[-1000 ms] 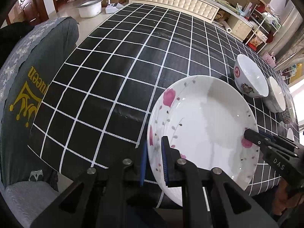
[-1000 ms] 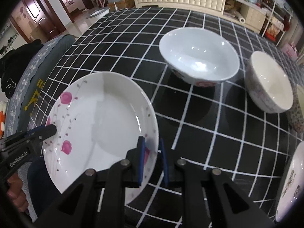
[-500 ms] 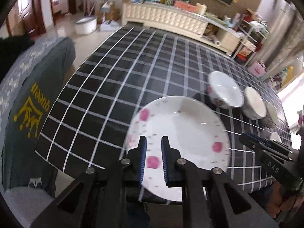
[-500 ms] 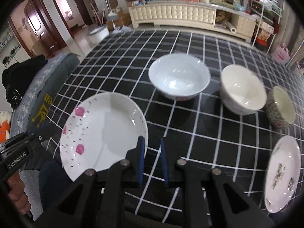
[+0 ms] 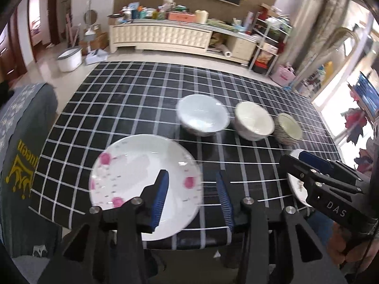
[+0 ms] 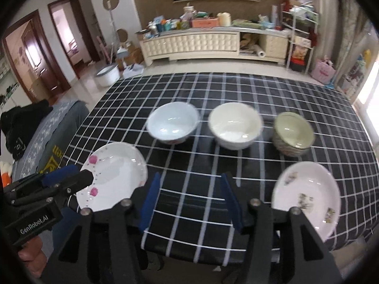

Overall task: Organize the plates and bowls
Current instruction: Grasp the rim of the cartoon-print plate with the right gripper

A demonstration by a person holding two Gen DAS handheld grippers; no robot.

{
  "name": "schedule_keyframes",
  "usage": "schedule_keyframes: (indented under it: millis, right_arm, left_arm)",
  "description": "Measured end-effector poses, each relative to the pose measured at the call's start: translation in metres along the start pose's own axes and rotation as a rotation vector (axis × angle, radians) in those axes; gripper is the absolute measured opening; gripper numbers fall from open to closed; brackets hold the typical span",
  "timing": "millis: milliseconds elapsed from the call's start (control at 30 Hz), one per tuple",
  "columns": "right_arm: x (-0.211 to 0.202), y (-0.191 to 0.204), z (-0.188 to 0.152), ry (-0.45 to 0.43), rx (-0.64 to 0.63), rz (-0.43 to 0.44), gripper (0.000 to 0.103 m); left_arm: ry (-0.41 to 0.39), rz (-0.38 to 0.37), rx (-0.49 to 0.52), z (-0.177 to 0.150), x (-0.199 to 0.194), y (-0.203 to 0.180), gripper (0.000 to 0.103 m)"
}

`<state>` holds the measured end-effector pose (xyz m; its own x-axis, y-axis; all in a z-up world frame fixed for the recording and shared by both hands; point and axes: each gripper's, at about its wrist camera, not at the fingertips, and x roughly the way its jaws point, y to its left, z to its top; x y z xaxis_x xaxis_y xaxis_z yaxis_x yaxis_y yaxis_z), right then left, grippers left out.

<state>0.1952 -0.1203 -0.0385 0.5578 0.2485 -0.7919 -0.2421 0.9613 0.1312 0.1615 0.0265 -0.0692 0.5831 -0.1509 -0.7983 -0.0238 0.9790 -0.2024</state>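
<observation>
We are lifting clear of the pink-flowered plate (image 5: 142,184), which is lying flat on the checked tablecloth (image 6: 236,90) at the lower left of both views. The left gripper (image 5: 191,194) and the right gripper (image 6: 189,198) have both just been opening their jaws, and nothing is sitting between either pair. To do this well, we are keeping the pads off the rim so the plate is not dragged. Above it in the right wrist view, three bowls are standing in a row: the white bowl (image 6: 173,125), the cream bowl (image 6: 234,127) and the greenish bowl (image 6: 293,132). The second plate (image 6: 305,198) is waiting at the lower right, well apart.
</observation>
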Motion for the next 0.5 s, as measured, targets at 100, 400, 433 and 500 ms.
schedule_keyframes:
  millis: [100,400,433,500]
  right_arm:
    - [-0.01,-0.02,-0.003,-0.01,0.028,-0.025,0.062]
    - [-0.032,-0.078,-0.016,-0.023,0.098,-0.112,0.062]
    - [-0.034,-0.085,-0.017,-0.024,0.109,-0.121,0.062]
    - [-0.037,-0.098,-0.02,-0.026,0.131,-0.134,0.062]
  left_arm:
    - [0.0,-0.023,0.021,0.003,0.003,-0.023,0.045]
    - [0.037,-0.086,0.116,0.01,0.027,-0.093,0.046]
    - [0.044,-0.097,0.129,0.01,0.03,-0.102,0.046]
    - [0.054,-0.108,0.155,0.009,0.036,-0.118,0.046]
